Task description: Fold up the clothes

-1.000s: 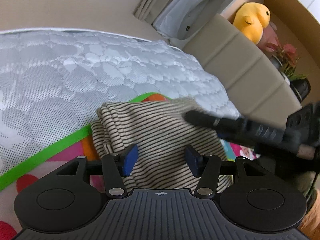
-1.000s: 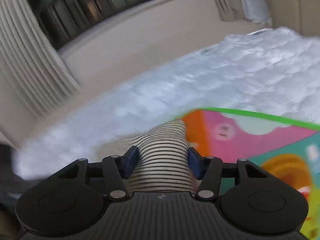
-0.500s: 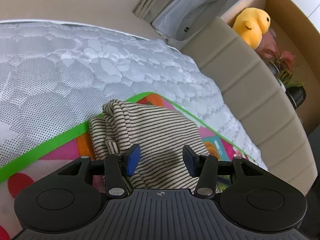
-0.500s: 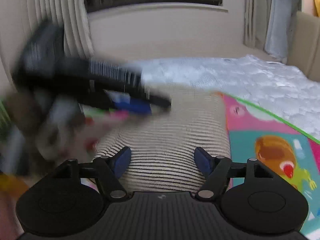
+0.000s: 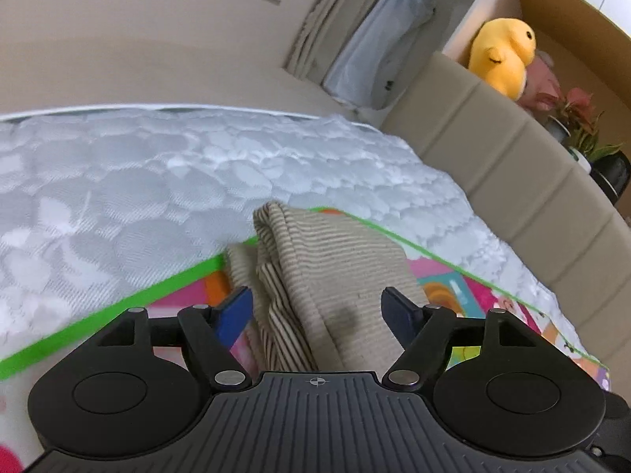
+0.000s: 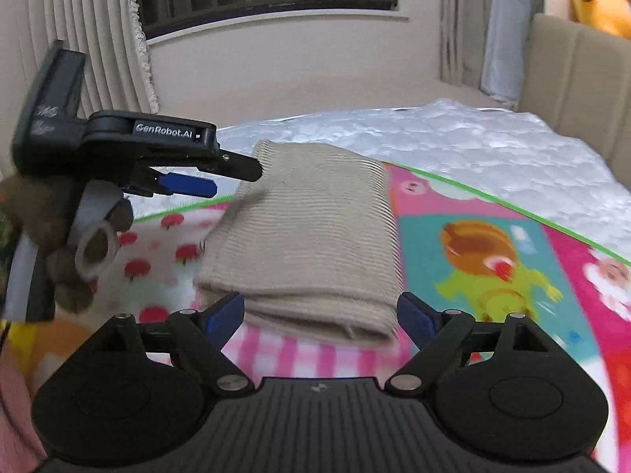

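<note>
A beige striped garment (image 5: 339, 264) lies folded on a colourful play mat (image 5: 118, 315) that covers part of a white quilted mattress (image 5: 157, 181). My left gripper (image 5: 317, 307) hovers over the garment's near end. Its jaws are opening and the pads stand clear of the cloth. In the right wrist view the folded garment (image 6: 311, 236) lies flat just ahead of my right gripper (image 6: 319, 311), whose jaws are also opening, with nothing pressed between them. The left gripper (image 6: 232, 179) reaches in from the left over the garment's far corner, held by a person's hand (image 6: 67, 244).
A beige padded headboard (image 5: 512, 181) runs along the mattress's right side. Behind it stand a yellow plush toy (image 5: 501, 55) and potted plants (image 5: 572, 110). Pleated curtains (image 6: 98, 39) and a window close the far wall. The mat (image 6: 493, 236) extends to the right.
Both grippers have spread their jaws wider. The right one let go of the striped fold and swung back to face the flat folded garment. The left one drew back slightly.
</note>
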